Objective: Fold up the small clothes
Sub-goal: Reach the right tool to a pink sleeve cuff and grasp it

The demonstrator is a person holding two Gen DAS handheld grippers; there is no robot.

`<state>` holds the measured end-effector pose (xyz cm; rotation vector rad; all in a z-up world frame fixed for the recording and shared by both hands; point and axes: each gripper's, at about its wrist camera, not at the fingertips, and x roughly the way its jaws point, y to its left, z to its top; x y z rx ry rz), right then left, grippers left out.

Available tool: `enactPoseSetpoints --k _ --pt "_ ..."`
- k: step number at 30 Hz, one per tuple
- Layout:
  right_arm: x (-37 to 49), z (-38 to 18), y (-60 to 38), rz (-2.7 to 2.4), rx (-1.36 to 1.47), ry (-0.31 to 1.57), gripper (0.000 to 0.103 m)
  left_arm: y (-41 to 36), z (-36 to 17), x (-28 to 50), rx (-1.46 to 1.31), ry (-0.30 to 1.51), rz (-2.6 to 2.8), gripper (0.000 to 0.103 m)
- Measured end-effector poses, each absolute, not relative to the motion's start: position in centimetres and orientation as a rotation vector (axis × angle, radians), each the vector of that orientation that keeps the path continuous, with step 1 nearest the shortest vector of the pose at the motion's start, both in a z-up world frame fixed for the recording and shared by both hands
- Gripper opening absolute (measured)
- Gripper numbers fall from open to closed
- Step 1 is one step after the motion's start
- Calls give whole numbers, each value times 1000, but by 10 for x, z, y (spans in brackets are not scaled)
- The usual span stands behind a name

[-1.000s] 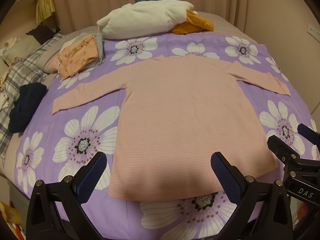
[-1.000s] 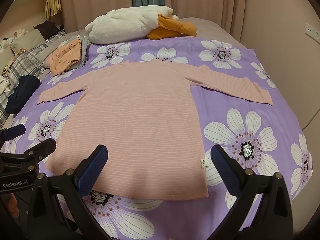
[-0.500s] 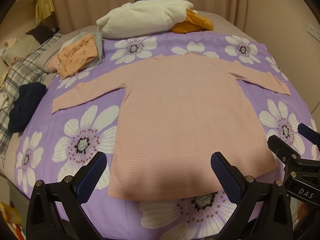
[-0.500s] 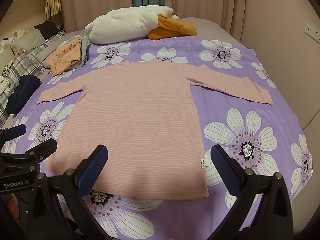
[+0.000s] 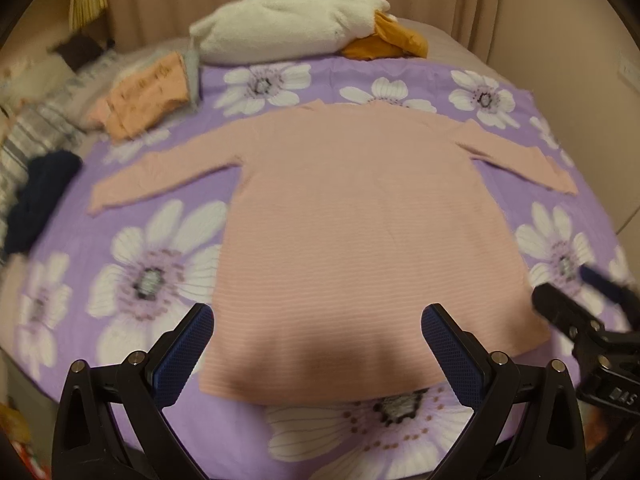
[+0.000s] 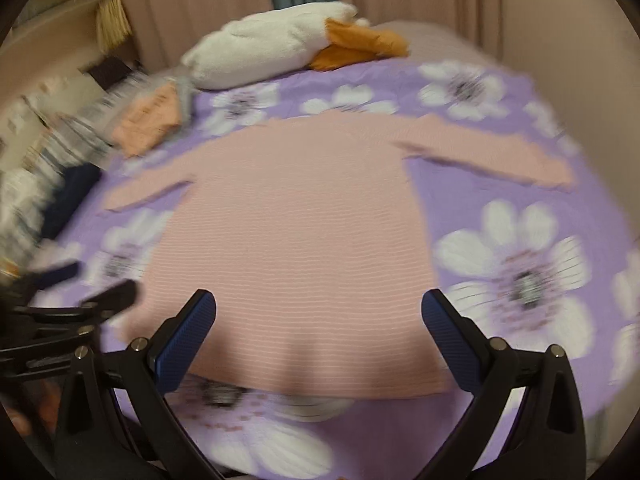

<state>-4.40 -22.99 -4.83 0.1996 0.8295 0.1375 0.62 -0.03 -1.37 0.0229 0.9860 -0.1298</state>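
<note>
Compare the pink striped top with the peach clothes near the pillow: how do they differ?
The pink striped top lies spread flat, sleeves out; the peach clothes sit folded in a small stack. The top is mid-bed near both grippers; the stack is far left, untouched. Both are pinkish and rest on the floral sheet.

Between the fingers: both pairs spread wide over the near hem of the flat pink striped long-sleeved top (image 5: 360, 216), nothing caught.
Ahead: purple flower-print bedspread (image 5: 160, 248) lies bare beside both sleeves.
Far ahead: white fluffy cushion (image 5: 288, 24), orange cloth (image 5: 384, 42).
Ahead left: folded peach clothes pile (image 5: 148, 96), dark navy bundle (image 5: 40, 192).
</note>
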Motion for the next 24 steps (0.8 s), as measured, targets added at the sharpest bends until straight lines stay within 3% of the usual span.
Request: enactPoseSetpoints --k 8,14,24 --pt "-36 -92 -288 180 561 825 103 35 -47 41 -341 1039 -290 103" --pt "-22 -114 -355 -48 640 784 100 34 -47 63 -347 992 -319 103" --pt "12 -134 -487 -226 978 615 82 24 -54 123 -356 1037 -336 103"
